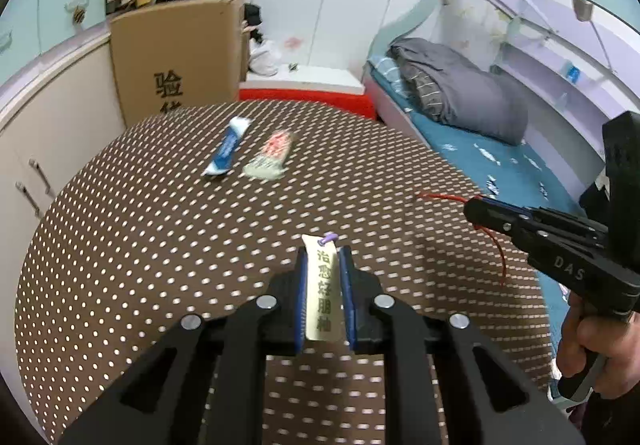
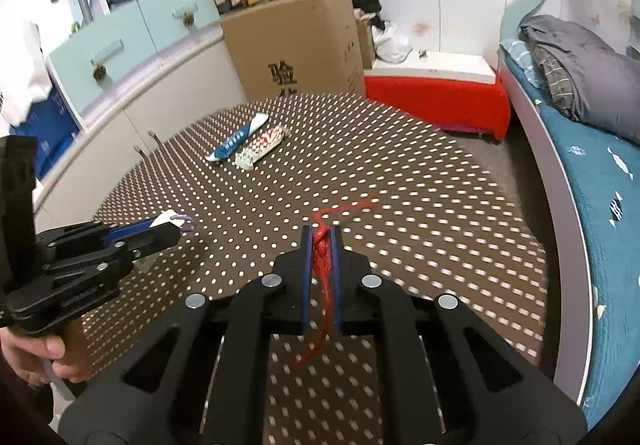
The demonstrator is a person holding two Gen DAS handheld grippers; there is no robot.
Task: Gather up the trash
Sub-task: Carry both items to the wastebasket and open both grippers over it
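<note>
Between the left gripper (image 1: 324,257) pads sits a cream paper tag (image 1: 323,293) with a purple loop, clamped; the right gripper (image 2: 321,241) is clamped on a red string (image 2: 322,265). Both hang over the dotted tablecloth (image 1: 160,245). Step looks like mid-collection: both pieces need dropping somewhere, no bin visible. Blue wrapper (image 1: 228,151) and red-white wrapper (image 1: 272,155) remain. Only the right view shows the string bunched inside the pads.

Readable markings: three items.
Paper tag (image 1: 323,297), cream, held between the left gripper's (image 1: 324,257) fingers: vertical print "治愈好朋柚". Right gripper (image 1: 478,210), black body: raised letters "DAS", cut off at the edge. Cardboard box (image 1: 176,57): black character "验", a second one below half hidden by the table edge.
</note>
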